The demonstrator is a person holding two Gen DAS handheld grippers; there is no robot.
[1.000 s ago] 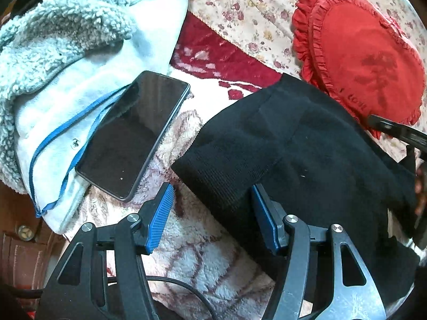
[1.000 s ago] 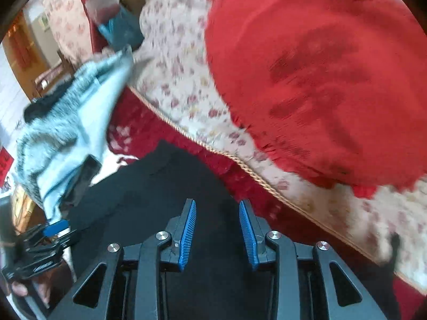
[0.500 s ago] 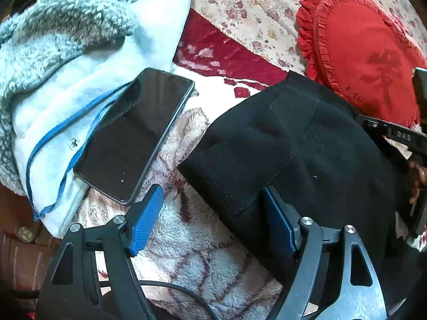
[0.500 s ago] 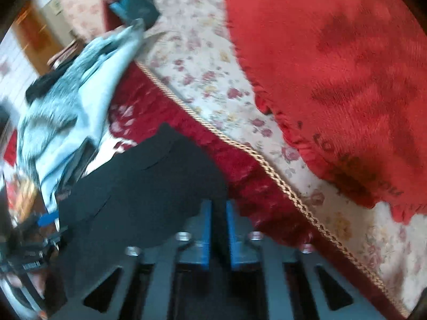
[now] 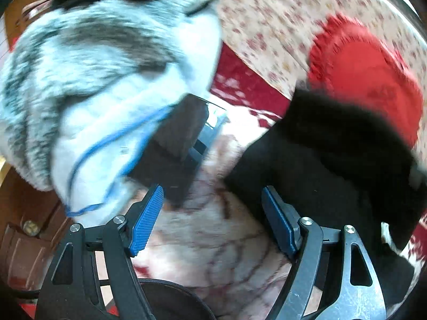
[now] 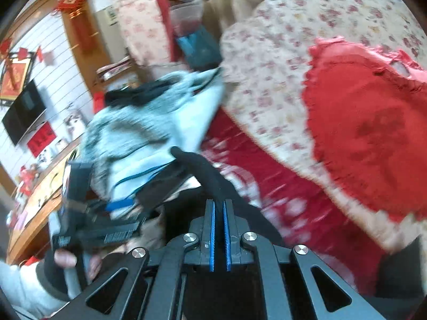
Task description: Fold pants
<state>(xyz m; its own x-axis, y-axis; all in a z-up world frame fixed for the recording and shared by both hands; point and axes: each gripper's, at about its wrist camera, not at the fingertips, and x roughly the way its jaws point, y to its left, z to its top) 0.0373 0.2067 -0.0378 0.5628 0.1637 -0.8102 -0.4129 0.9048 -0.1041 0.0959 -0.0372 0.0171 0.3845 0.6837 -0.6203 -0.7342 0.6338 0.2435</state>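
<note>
A: Item one: black pants [image 5: 333,165], lying bunched on the fleecy patterned blanket [image 5: 213,242], near the red heart cushion [image 5: 373,80].
B: Noted. Right tongs [image 6: 219,229]?
A: Clenched on a fold of the pants, dark cloth rising between the blue pads [image 6: 212,240].
B: Left tongs [image 5: 213,216]?
A: Released, standing wide over the blanket, nothing between; pants edge just beside the right-hand pad.
B: Step in hand?
A: Judging: lifting one edge to carry it over for a fold.
B: Next move calling for?
A: Probably pinning or catching the near edge with the left, keeping clear of the phone [image 5: 176,144] resting on the pale fleece garment [image 5: 93,80].
</note>
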